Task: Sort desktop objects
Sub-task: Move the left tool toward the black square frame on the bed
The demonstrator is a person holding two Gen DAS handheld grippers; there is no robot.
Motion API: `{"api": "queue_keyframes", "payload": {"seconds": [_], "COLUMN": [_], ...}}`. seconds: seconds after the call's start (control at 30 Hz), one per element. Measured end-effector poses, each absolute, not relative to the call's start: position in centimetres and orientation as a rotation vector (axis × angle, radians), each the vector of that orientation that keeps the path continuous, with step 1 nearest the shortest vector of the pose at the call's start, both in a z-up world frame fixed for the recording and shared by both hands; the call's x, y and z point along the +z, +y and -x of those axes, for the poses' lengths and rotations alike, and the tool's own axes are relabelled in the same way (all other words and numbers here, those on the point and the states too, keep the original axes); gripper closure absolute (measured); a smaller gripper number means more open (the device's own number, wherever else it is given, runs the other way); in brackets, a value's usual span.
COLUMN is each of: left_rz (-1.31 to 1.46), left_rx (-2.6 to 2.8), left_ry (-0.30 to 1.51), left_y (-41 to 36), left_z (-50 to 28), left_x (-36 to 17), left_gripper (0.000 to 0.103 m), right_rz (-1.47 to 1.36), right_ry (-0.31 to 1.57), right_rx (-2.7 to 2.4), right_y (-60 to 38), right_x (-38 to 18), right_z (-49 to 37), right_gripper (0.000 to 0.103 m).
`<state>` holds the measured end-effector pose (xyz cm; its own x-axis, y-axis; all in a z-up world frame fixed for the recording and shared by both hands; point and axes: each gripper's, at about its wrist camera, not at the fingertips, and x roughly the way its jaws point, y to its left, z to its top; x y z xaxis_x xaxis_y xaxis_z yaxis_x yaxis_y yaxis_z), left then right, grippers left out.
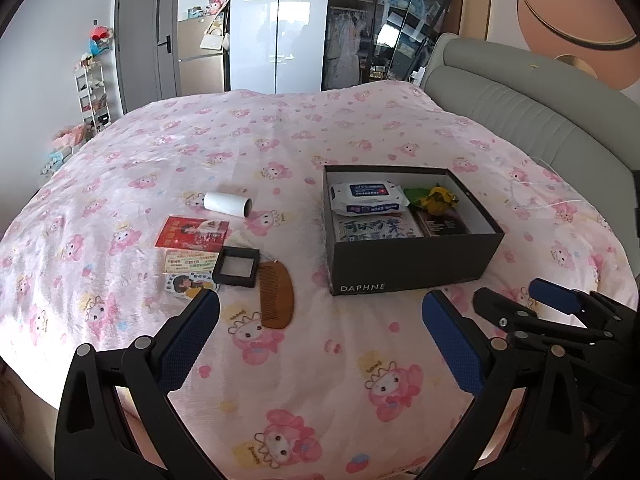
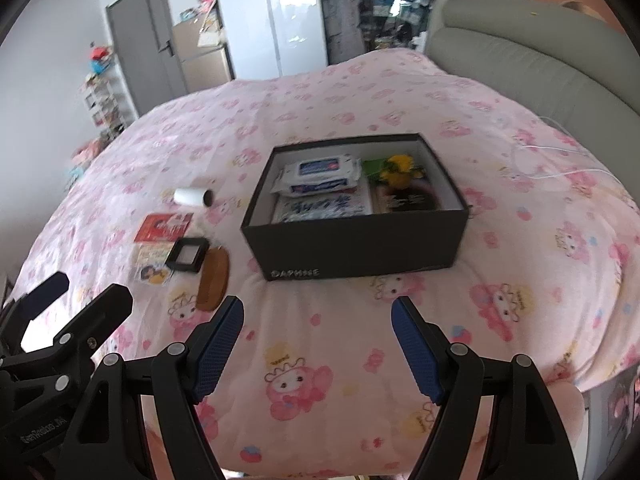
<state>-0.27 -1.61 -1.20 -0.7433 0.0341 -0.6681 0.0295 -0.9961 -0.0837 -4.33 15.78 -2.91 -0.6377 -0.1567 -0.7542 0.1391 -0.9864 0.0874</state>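
A black DAPHNE box stands open on the pink bed and holds a wipes pack, a yellow-green packet and flat packs. To its left lie a wooden comb, a small black frame box, a red card, other cards and a white roll. My left gripper is open and empty, near the comb. My right gripper is open and empty, in front of the box.
The pink patterned bedspread covers the whole bed. A grey padded headboard runs along the right. A white cable lies at the right of the box. Wardrobes and a shelf rack stand beyond the bed.
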Motion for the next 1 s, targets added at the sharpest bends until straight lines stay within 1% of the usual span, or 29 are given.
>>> {"api": "queue_keyframes", "payload": {"seconds": [0.4,0.67,0.8,0.87,0.93,1.0], "left_rz": [1.202,1.305,1.373,1.407,1.435,1.451], "left_rx": [2.974,2.924,2.913,2.906,2.892,2.866], "left_ry": [-0.268,-0.416,-0.484,-0.519,-0.549,-0.572], "left_y": [-7.6,-12.1,-14.5,-15.7,-16.5,-16.6], "left_z": [0.2,1.5,2.5,3.0,3.7,4.8], "left_x": [-3.8,-7.6,-10.0,-11.3,-12.4,-13.3], "left_gripper": [0.001,0.004,0.008,0.011,0.021,0.027], "right_rz": [-1.256,-1.314,-1.357,-1.375,-1.401,-1.442], "right_ry": [0.127,0.18,0.215,0.239,0.261,0.274], "right_rx": [-2.54,-2.381,-2.324,-2.32,-2.321,-2.317], "right_y": [9.5,4.7,2.5,1.9,1.4,1.1], "right_x": [-4.7,-8.1,-10.2,-11.4,-12.7,-14.3], "right_z": [6.6,8.8,10.1,10.7,11.4,12.2], "right_gripper": [0.029,0.029,0.029,0.029,0.029,0.032]}}
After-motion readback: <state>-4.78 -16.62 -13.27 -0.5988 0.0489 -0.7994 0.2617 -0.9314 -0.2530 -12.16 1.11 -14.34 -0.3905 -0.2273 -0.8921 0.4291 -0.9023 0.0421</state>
